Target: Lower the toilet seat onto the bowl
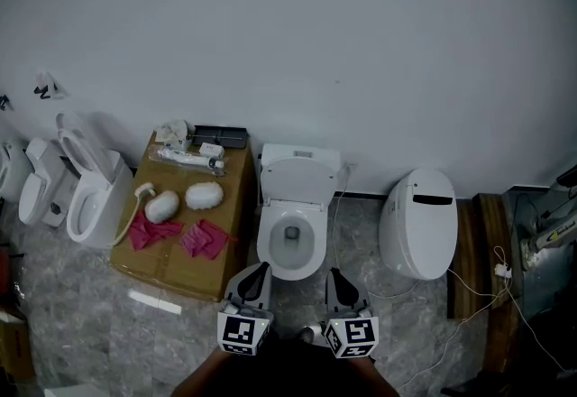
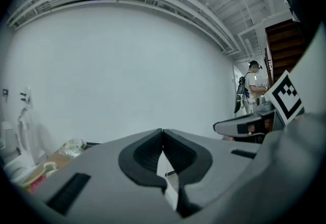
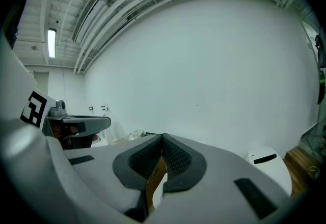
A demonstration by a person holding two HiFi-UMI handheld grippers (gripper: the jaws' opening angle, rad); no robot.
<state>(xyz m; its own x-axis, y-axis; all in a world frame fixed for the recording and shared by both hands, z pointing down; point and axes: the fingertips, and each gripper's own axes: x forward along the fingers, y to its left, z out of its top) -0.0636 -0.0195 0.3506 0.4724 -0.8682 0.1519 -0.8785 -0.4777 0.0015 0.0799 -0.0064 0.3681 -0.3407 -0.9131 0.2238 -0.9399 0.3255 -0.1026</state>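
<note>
both pairs of jaws are pressed together with nothing pinched. in the left gripper view the left gripper (image 2: 162,132) has its dark pads meeting at the tip. the right gripper view shows the same for the right gripper (image 3: 162,137). from the head view the two grippers sit side by side low in the picture, the left (image 1: 261,267) and the right (image 1: 334,272), both aimed at the wall and apart from everything.

just beyond their tips stands the toilet (image 1: 290,246). its long axis runs from the wall toward the person, with the rounded front end pointing between the two grippers. the toilet seat (image 1: 297,182) is raised, tilted back against the tank (image 1: 300,153), hinge end at the back. i cannot separate seat from lid. the bowl is open and holds only a dark pool at the bottom.

left of the toilet, touching or just beside it, lies a closed cardboard box (image 1: 171,269). on its top sit two white rounded lumps (image 1: 205,195), two pink cloths (image 1: 144,231), a clear plastic bag (image 1: 173,131) and a black tray (image 1: 222,135) at the wall end. what the tray holds cannot be made out. farther left are two more toilets (image 1: 86,197), the nearer with its seat up. to the right stands a toilet with its lid down (image 1: 417,222), with white cables (image 1: 469,282) on the floor beside it. in the left gripper view a person (image 2: 252,85) stands far off at the right.
</note>
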